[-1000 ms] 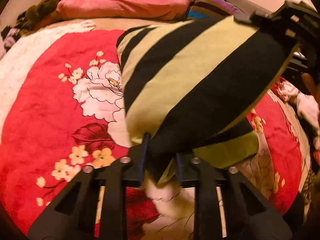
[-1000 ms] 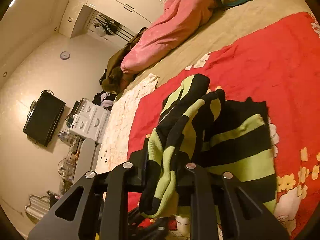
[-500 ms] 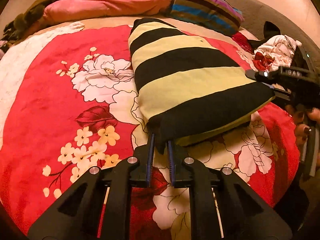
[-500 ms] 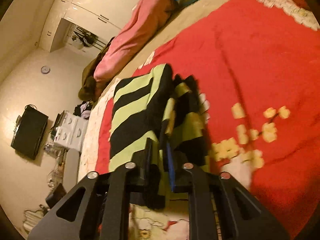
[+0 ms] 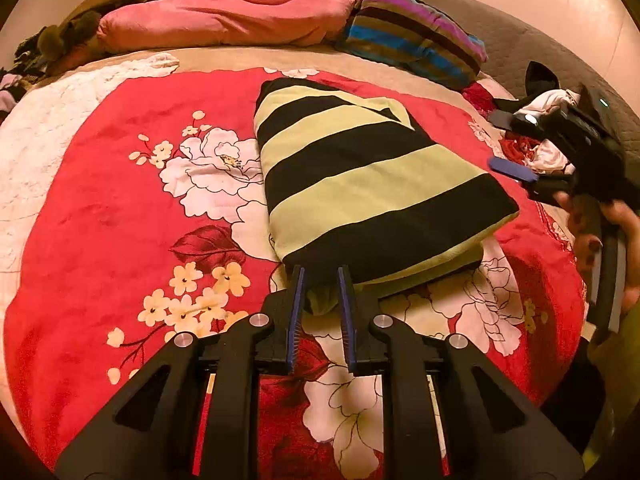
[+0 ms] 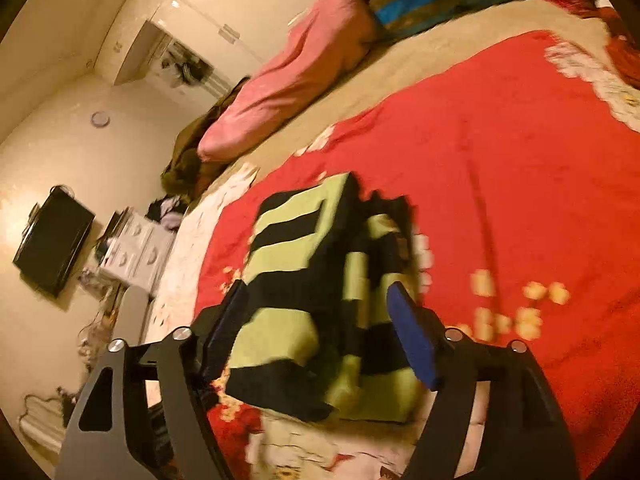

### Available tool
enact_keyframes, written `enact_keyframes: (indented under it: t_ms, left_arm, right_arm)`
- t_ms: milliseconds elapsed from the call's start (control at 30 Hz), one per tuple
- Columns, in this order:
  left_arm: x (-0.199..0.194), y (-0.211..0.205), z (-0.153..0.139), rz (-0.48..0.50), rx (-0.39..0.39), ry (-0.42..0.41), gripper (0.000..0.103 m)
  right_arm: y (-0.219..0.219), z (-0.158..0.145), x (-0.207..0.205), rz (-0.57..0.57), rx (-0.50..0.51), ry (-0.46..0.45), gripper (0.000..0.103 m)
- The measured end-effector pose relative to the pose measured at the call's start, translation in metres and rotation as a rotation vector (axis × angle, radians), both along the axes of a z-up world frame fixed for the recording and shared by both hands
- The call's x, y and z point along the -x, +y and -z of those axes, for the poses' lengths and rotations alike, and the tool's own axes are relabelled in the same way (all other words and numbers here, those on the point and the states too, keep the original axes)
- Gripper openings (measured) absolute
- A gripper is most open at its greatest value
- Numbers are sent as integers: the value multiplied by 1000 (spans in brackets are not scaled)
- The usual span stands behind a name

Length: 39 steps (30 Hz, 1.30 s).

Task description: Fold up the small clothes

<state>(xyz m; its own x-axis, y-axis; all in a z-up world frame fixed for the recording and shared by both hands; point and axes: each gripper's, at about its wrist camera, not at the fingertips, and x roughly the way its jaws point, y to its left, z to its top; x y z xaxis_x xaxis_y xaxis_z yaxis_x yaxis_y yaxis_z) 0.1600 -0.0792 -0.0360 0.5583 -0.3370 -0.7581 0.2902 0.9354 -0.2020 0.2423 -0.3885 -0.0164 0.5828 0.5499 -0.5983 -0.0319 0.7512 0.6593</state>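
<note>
Fabric first, from the left wrist view: we had the folded black-and-lime striped knit garment [image 5: 360, 184] lying on the red floral bedspread [image 5: 100, 220], its long axis running from the near edge of the bed away toward the pink rolled quilt [image 5: 224, 16] and the striped multicolour pillow [image 5: 412, 36] at the far edge. Our left gripper [image 5: 320, 276] sat at the garment's near corner, its two blue-padded fingers [image 5: 297, 312] drawn close together and clamped on a small bunch of the lime hem. Off at the garment's right side we saw our right gripper [image 5: 516, 148], carried by a hand [image 5: 600, 232], its blue pads spread and clear of the cloth, with a heap of red and white clothes [image 5: 536, 148] behind it near the bed's right edge.

From the right wrist view, somewhat blurred, the same striped garment [image 6: 320, 300] lay straight ahead between our right gripper's [image 6: 316, 312] fingers [image 6: 412, 340], which had just been opening and stood wide apart, the cloth lying between them but not pressed by either pad.

We judged the fold laid down; only the left pinch at the near corner remained to let go, the left hand being the one on the cloth.
</note>
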Motion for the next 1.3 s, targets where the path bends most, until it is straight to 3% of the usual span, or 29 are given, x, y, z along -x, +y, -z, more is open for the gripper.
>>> enact_keyframes:
  t_ms: [100,233,267,300,367,400,500,633,733,867,933,1000,1100,1300]
  left_arm:
    - [2,-2,-4,2,-12,-15,16]
    - [3,-3,-8,4,-20,-19,17]
    - [2,-3,-8,4,-18,-16,18]
    - [2,-4,-8,3,-20,-12,20]
    - [1,-4,-7,2,-20,-7,21]
    - [1,-4,-7,3,-18,-6,21]
    - [1,-3,-8,2,-17,-4,22]
    - [1,2,-8,-10,-13,-3,25]
    - [0,4,-6,-16,-13,4,27]
    - [-1,4,-3,-20,-8,19,34]
    - [-3,5,-2,-28,-5,22,39]
    - [-8,6,-4,-39,-2,18,45]
    - [-22,11,-11,-66,34,8,61]
    - [-74,7,0,-55,119,76,71]
  right_arm:
    - [14,8,-22,-25,18,55,87]
    - [25,29,-44,-42,-17,154,89]
    - [30,32,-47,-66,-24,165,82]
    - [35,33,-49,-85,-10,162,52]
    - [46,29,-47,-124,78,120,28]
    - [49,26,-45,-139,106,91,19]
    - [50,11,-31,-170,159,-1,15]
    - [32,10,-21,-144,218,-17,15]
    - [19,32,-21,-111,260,43,16]
    - [21,60,-19,-104,332,96,34]
    - [22,60,-17,-102,330,84,38]
    - [21,59,-18,-88,336,88,55]
    - [12,62,-21,-77,281,107,67]
    - [4,73,-28,-90,205,137,69]
